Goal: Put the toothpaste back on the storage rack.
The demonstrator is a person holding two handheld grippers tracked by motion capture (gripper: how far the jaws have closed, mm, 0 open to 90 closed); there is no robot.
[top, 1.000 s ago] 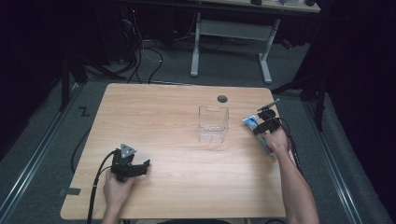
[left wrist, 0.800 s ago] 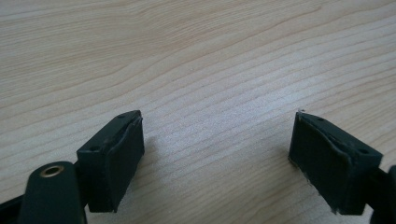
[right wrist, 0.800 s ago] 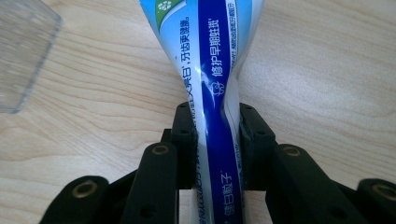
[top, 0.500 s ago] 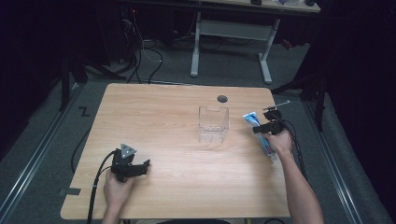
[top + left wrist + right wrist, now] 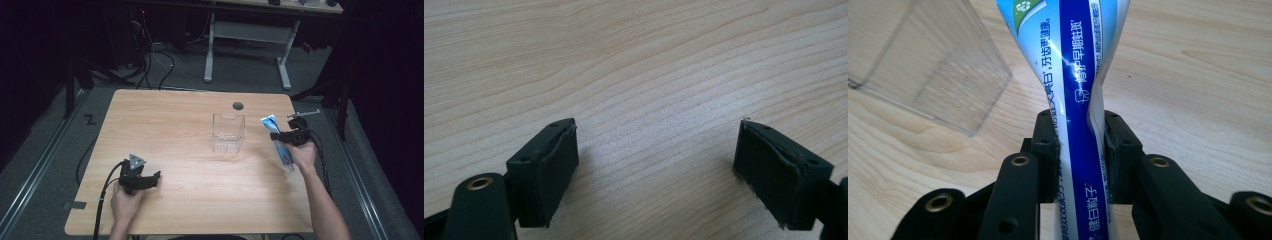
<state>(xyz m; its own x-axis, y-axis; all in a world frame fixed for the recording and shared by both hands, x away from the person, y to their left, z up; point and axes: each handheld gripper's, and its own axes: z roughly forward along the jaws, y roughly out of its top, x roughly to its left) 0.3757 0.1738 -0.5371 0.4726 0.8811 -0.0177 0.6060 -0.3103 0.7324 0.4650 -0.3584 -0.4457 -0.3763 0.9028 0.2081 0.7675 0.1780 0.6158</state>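
A blue and white toothpaste tube (image 5: 279,141) hangs lifted at the table's right side, and my right gripper (image 5: 278,135) is shut on it. In the right gripper view both jaws squeeze the tube (image 5: 1079,95) at its middle, so it pinches in there. A clear plastic box (image 5: 228,132), open at the top, stands just left of the tube; it sits at the upper left in the right gripper view (image 5: 928,65). My left gripper (image 5: 150,181) rests at the front left of the table, open, with bare wood between its fingers (image 5: 546,165).
The wooden table (image 5: 170,130) has a round cable hole (image 5: 238,106) near its far edge. A black cable (image 5: 102,200) trails from the left gripper over the front edge. Beyond the table stands a white desk frame (image 5: 250,35) on grey floor.
My right gripper has risen and shifted slightly left toward the clear box, carrying the toothpaste tube up off the table. The left gripper has stayed where it was.
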